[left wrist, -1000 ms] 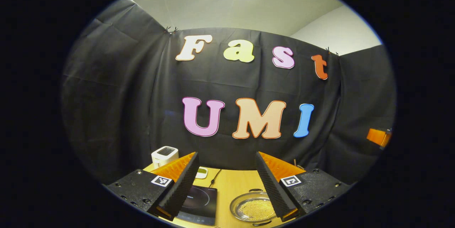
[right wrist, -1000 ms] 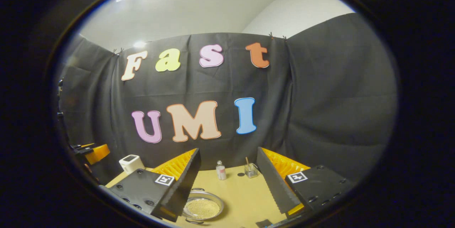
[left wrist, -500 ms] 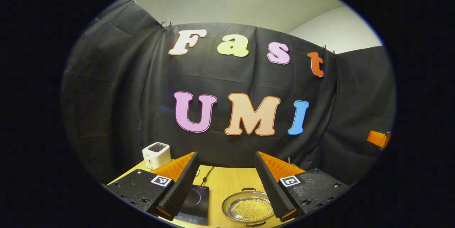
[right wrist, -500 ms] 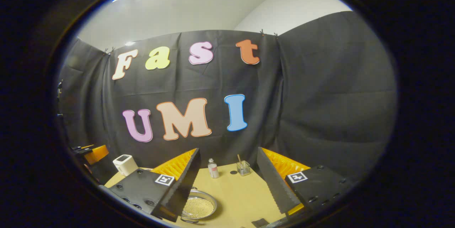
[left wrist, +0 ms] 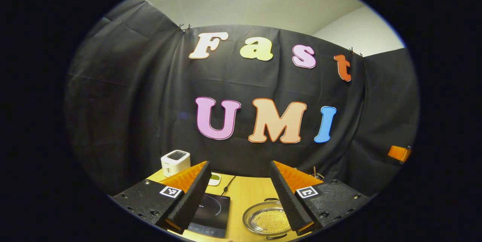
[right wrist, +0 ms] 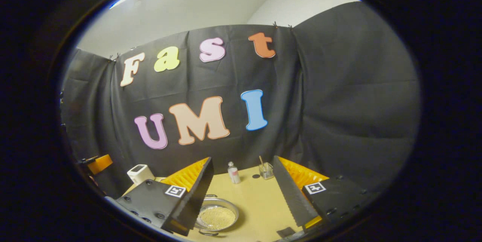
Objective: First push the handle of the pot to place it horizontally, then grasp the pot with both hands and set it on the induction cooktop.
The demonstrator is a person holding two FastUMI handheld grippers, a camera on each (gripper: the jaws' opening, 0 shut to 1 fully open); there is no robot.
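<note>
A shallow metal pot [left wrist: 265, 219] with yellow grains in it sits on the wooden table, just right of the black induction cooktop [left wrist: 211, 213]. Its two small loop handles point toward the wall and toward me. My left gripper [left wrist: 239, 164] hovers open above the table's near side, with nothing between its fingers. The right gripper view shows the pot [right wrist: 218, 217] low and left of centre, partly behind one finger. My right gripper [right wrist: 242, 159] is open too, above the table and apart from the pot.
A white appliance [left wrist: 175, 161] stands at the table's back left, with a cable [left wrist: 228, 187] behind the cooktop. At the back of the table are a small bottle [right wrist: 233, 173] and a glass [right wrist: 266, 170]. The wooden table [right wrist: 260, 204] is bare right of the pot.
Both grippers swayed slightly and stay open. The right gripper view tipped down a little, showing more of the table. The pot has not moved.
</note>
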